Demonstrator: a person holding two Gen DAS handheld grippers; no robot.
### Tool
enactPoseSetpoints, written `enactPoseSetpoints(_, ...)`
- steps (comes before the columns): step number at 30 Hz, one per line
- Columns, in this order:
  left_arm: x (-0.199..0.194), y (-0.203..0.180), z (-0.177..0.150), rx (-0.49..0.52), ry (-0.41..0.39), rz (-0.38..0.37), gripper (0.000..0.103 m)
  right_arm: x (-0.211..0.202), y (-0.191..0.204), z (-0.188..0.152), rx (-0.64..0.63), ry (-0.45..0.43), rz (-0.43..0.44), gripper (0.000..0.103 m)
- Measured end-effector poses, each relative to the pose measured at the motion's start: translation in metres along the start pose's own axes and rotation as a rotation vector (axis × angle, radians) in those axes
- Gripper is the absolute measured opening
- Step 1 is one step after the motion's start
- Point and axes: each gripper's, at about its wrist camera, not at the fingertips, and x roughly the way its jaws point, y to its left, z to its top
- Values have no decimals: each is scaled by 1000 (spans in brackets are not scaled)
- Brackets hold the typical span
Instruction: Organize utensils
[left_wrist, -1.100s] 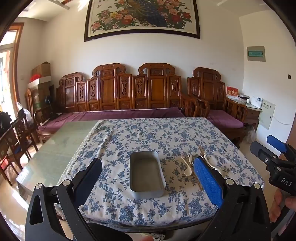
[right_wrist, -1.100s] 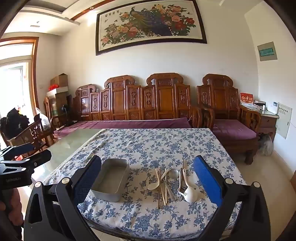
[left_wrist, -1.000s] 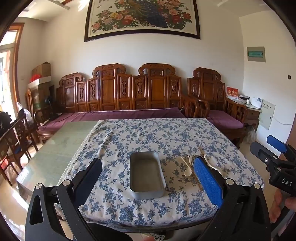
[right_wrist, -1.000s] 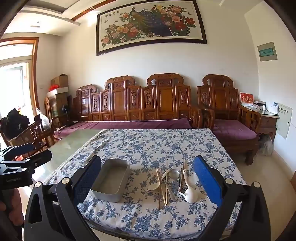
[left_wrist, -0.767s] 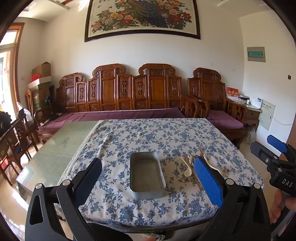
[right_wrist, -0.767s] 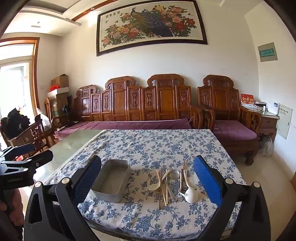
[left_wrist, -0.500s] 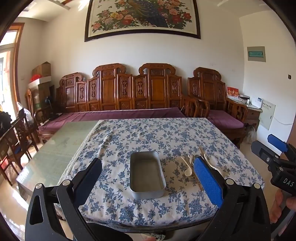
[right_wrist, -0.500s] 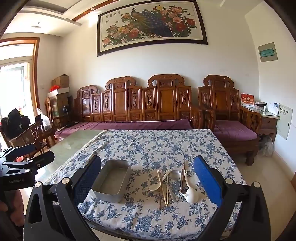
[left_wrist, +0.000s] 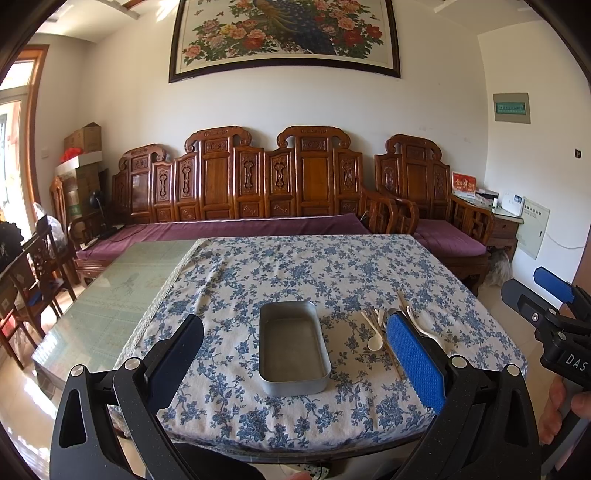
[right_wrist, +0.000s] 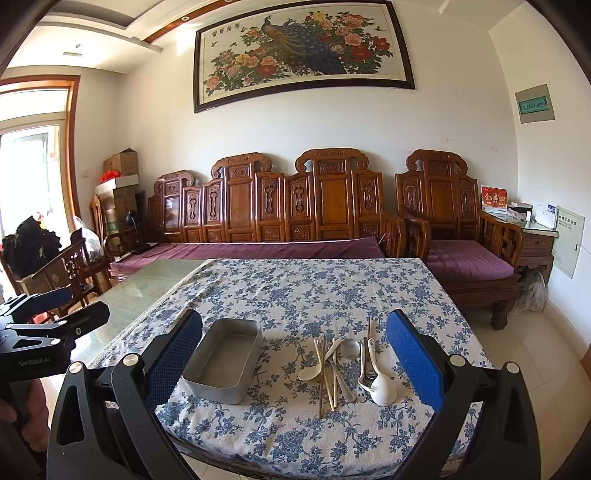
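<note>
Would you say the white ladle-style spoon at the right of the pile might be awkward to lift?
Probably. The white spoon looks glazed, so likely slippery and chippable. Its rounded bowl may rock if nudged. It lies against the metal utensils, so neighbours could shift.

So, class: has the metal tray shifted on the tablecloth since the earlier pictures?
No. In the left wrist view the metal tray sits on the same spot of the floral tablecloth, beside the utensils.

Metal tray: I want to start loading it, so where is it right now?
The metal tray sits empty on the floral tablecloth near the front edge, just left of the pile of utensils in the right wrist view.
</note>
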Motion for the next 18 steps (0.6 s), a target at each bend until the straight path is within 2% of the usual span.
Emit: enactPoseSetpoints(18,-9,-7,4,5,-11,0,96,-5,-2,8,1,-7,9,100)
